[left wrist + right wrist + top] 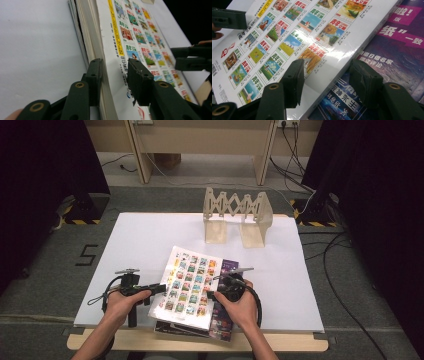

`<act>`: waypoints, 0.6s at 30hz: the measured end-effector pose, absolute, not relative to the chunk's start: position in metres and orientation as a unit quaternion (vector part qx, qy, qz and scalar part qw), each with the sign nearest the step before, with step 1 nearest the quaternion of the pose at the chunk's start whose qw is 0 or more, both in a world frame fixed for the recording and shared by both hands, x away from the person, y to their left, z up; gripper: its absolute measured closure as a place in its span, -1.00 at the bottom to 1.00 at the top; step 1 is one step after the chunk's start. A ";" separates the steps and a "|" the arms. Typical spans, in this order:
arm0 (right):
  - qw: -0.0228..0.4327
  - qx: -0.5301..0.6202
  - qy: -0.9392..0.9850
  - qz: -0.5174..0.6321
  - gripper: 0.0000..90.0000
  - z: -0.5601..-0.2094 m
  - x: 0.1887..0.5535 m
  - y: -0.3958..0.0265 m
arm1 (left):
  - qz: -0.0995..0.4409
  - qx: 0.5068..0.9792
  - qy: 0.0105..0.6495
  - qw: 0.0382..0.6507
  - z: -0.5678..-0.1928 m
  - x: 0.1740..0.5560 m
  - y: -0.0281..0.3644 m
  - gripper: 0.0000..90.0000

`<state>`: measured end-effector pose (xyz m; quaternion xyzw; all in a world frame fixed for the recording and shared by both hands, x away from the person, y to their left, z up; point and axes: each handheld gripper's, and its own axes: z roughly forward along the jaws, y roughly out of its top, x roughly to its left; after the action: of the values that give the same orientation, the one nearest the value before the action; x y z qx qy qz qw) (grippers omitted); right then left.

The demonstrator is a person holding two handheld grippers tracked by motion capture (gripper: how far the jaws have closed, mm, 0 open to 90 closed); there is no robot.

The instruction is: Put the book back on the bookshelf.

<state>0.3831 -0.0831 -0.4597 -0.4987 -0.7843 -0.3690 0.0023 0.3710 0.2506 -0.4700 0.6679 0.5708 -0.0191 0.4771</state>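
1. The white-covered book [189, 285], its cover a grid of small illustrated panels with Chinese titles too small to make out in the high view, tops a stack on the desk [150, 240] between the two hand-held grippers.
2. The left hand-held gripper [115, 77] straddles the white book's edge, jaws partly closed, pads not clearly pressing.
3. The right hand-held gripper [325, 77] stands open over the book's other edge and the purple magazine [397, 50] beneath.
4. A wooden expanding rack [237, 215] stands beyond on the desk's white surface; grey carpet [40, 270] surrounds it.
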 end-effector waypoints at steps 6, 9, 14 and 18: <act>-0.005 -0.494 -0.789 -0.365 0.02 -0.458 0.384 -0.083 | -0.063 0.656 0.574 0.486 -0.476 0.369 0.236 0.54; -0.009 -0.499 -0.784 -0.369 0.07 -0.455 0.389 -0.090 | -0.069 0.649 0.577 0.491 -0.476 0.368 0.235 0.60; -0.024 -0.522 -0.764 -0.378 0.06 -0.446 0.411 -0.110 | -0.058 0.644 0.585 0.490 -0.476 0.363 0.225 0.62; -0.026 -0.535 -0.753 -0.382 0.03 -0.443 0.432 -0.122 | -0.060 0.643 0.586 0.489 -0.477 0.361 0.218 0.62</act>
<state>0.4321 -0.1222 -0.4429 -0.5353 -0.7529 -0.3819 -0.0263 0.3611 0.2183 -0.4769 0.6433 0.5858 -0.0599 0.4894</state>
